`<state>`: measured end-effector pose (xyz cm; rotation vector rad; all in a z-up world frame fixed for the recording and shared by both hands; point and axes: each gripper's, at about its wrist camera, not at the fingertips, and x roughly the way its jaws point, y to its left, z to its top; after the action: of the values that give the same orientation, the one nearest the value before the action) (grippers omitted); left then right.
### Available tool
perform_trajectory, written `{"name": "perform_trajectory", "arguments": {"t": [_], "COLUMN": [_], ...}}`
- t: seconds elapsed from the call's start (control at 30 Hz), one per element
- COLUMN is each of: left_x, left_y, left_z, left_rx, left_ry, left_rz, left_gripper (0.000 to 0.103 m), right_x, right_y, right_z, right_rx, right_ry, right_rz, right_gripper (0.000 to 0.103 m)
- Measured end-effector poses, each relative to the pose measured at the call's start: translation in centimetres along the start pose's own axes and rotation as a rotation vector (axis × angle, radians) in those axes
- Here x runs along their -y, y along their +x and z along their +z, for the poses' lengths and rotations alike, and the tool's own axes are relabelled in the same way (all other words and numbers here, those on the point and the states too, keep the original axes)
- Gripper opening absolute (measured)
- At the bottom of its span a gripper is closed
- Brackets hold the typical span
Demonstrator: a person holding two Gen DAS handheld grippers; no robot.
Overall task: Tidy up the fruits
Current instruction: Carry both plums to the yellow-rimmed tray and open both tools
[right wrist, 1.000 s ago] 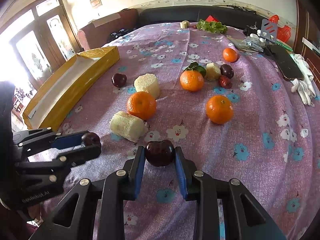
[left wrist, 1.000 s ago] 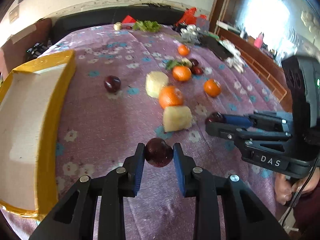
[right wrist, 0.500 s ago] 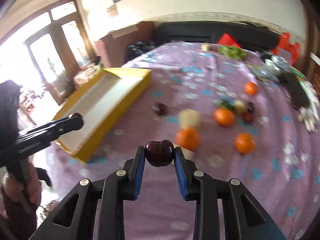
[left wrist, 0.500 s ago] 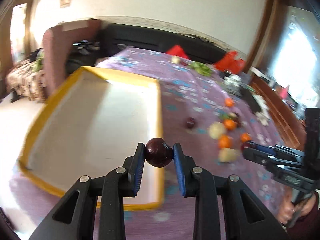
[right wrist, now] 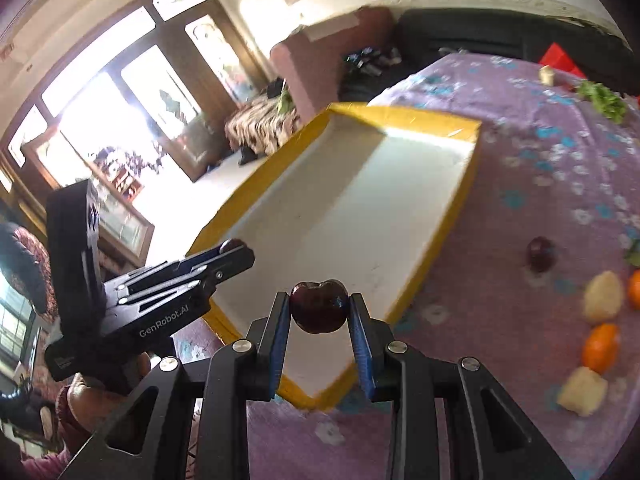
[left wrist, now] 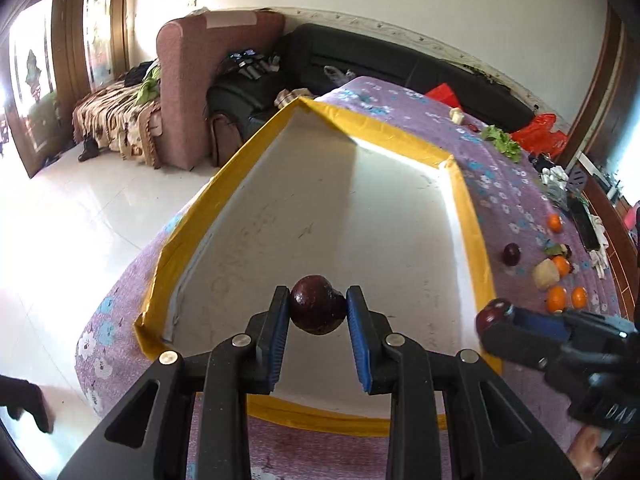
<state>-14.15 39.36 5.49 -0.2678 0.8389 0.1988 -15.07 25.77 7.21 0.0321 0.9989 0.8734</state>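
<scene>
My left gripper [left wrist: 318, 312] is shut on a dark red plum [left wrist: 317, 309] and holds it over the near part of the yellow-rimmed white tray [left wrist: 472, 216]. My right gripper [right wrist: 319, 312] is shut on a second dark red plum [right wrist: 319, 306] above the tray's near right corner [right wrist: 436, 236]. The right gripper also shows in the left wrist view [left wrist: 494, 314], by the tray's right rim. The left gripper shows in the right wrist view [right wrist: 236, 246], over the tray's left side. The tray holds no fruit.
On the purple flowered cloth [left wrist: 504, 200] right of the tray lie a third plum [left wrist: 511, 254], several oranges [left wrist: 557, 298] and pale fruit chunks [left wrist: 545, 274]. They also show in the right wrist view: plum [right wrist: 540, 254], orange [right wrist: 600, 347], chunk [right wrist: 582, 390]. Armchair [left wrist: 200, 80] and floor lie left.
Both grippers have swung left from the fruit pile to the tray, each still holding its plum. The left one now hangs over the tray's inside.
</scene>
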Motion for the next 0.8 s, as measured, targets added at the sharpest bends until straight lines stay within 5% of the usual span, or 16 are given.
{"name": "perform_trajectory", "arguments": {"t": [0.23,0.37,0.57,0.7,0.8], "left_x": [-1.8,-2.2,-0.9,1.8,4.8], "left_y": [0.6,-0.6,-4.8,-8.3,-10.4], "left_z": [-0.2,-0.2,0.2,0.3,0.0], "left_rx": [-0.034,-0.006,0.145,0.314,0.419], "left_ry": [-0.058,-0.095,-0.086,-0.033,0.055], "left_rz": [-0.016,-0.022,-0.018,0.001,-0.029], "left_gripper": [0.031,0.057,0.072,0.102,0.103], "right_x": [-1.6,-1.9,-2.1,-0.2,2.2], "right_y": [3.5,3.7,0.3,-3.3,-6.1], "right_z": [-0.5,-0.7,-0.8,-1.0,-1.5], "right_rx": [-0.060,-0.052,0.034,0.107,0.159], "right_ry": [-0.059,-0.073,-0.076,-0.020,0.029], "right_rz": [-0.042,-0.063,-0.063,-0.058,-0.094], "right_gripper": [0.033,0.035,0.057,0.059,0.060]}}
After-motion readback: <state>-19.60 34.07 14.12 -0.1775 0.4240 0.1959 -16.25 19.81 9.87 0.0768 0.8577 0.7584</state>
